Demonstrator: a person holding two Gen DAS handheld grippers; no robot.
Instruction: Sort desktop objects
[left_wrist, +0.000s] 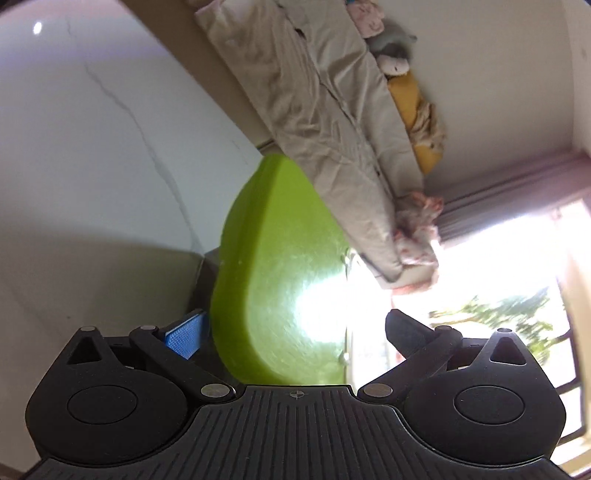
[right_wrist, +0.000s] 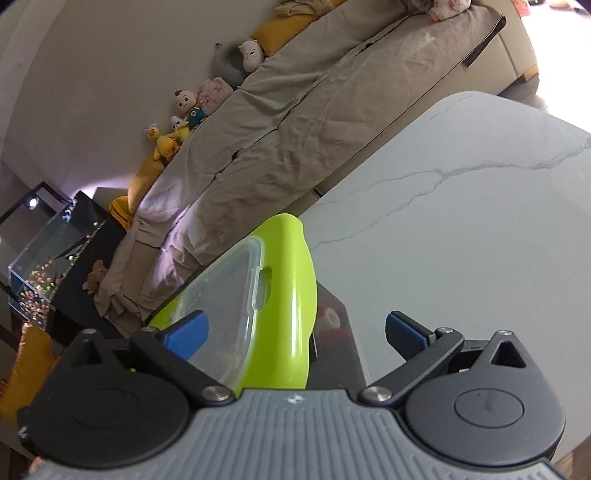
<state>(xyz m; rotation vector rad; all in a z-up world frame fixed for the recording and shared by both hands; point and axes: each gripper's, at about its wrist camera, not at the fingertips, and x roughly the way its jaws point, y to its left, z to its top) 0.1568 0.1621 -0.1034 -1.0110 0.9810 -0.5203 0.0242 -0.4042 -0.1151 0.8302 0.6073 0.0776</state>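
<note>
White marble-veined tabletop (right_wrist: 461, 236) is filling the right of the right wrist view, with a sofa under a beige cover (right_wrist: 295, 110) lying behind it and soft toys (right_wrist: 184, 114) lining the wall. A glass tank (right_wrist: 44, 251) is standing at far left.

The right gripper (right_wrist: 295, 332) is standing with its jaws spread wide; its blue pads (right_wrist: 186, 334) are flanking, not pressing, the lime-green container (right_wrist: 291, 295) and its clear lid (right_wrist: 225, 314). That container is sitting at the table's near edge, directly ahead of the gripper.

In the left wrist view, the left gripper (left_wrist: 291, 332) is framing the same green container (left_wrist: 277, 266). Its left pad (left_wrist: 184, 338) is sitting just beside the wall; whether the pads are clamping it cannot be told.
</note>
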